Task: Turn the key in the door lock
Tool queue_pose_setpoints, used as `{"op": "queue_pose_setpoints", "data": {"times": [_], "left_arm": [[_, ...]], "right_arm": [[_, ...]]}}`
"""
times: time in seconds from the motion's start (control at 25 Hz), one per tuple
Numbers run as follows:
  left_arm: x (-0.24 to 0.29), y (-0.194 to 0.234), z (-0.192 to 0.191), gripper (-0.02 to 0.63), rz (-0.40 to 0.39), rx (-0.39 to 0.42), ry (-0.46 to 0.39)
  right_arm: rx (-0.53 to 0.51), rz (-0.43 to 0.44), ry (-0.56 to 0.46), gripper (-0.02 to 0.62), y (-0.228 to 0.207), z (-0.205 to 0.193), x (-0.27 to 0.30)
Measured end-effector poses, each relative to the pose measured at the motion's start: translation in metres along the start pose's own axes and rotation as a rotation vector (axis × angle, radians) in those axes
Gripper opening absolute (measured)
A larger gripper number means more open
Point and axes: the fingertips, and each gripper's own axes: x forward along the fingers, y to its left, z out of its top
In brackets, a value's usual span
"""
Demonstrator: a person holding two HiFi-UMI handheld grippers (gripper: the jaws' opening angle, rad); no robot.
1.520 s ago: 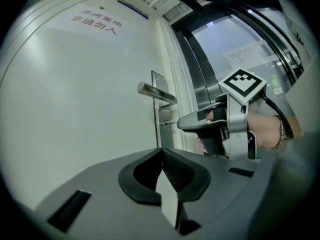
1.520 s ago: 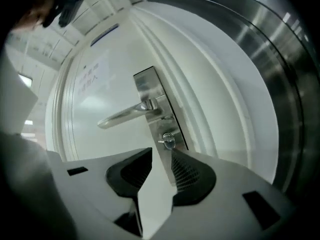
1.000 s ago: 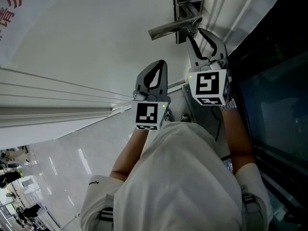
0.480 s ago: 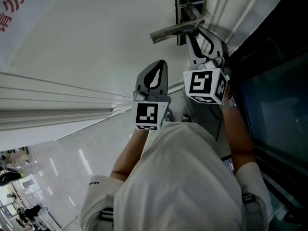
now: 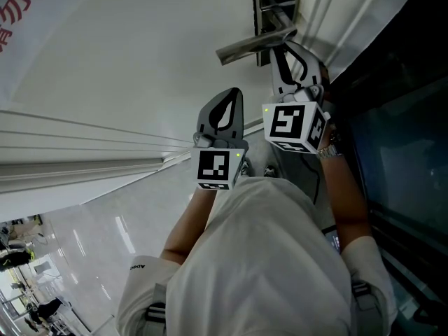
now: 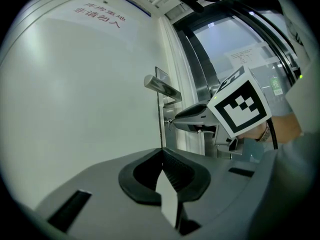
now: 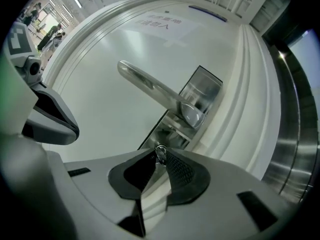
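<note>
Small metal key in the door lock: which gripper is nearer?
Right. The right gripper has just been closing its jaws, now pinching the small metal key under the silver lever handle. The left gripper hangs back from the white door, shut and empty.

Grey left tongs (image 5: 235,92) and right tongs (image 5: 283,46) bear black-and-white marker cubes (image 5: 213,166).

Key (image 7: 160,154) mostly hidden between jaw tips, keyhole likely behind, door lettering (image 5: 19,7) cut off

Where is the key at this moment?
In the right gripper view, the key sits in the lock plate below the door handle, between the fingers of the right gripper, which have just been closing on it.
</note>
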Motion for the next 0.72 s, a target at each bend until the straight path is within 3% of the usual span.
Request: {"op": "queue_pose_setpoints", "data": {"times": [0.32, 0.48, 0.72], "left_arm": [[-0.0018, 0.0013, -0.0015, 0.009, 0.009, -0.003, 0.001], [-0.0025, 0.0021, -0.0013, 0.009, 0.012, -0.003, 0.001], [-0.0036, 0.0050, -0.0009, 0.009, 0.018, -0.002, 0.001]], "right_arm": [[0.083, 0.017, -0.012, 0.067, -0.0007, 0.0008, 0.0004], [0.297, 0.077, -0.029, 0.006, -0.0040, 0.0003, 0.0011], [0.363, 0.073, -0.043, 0.006, -0.0059, 0.0006, 0.0009]]}}
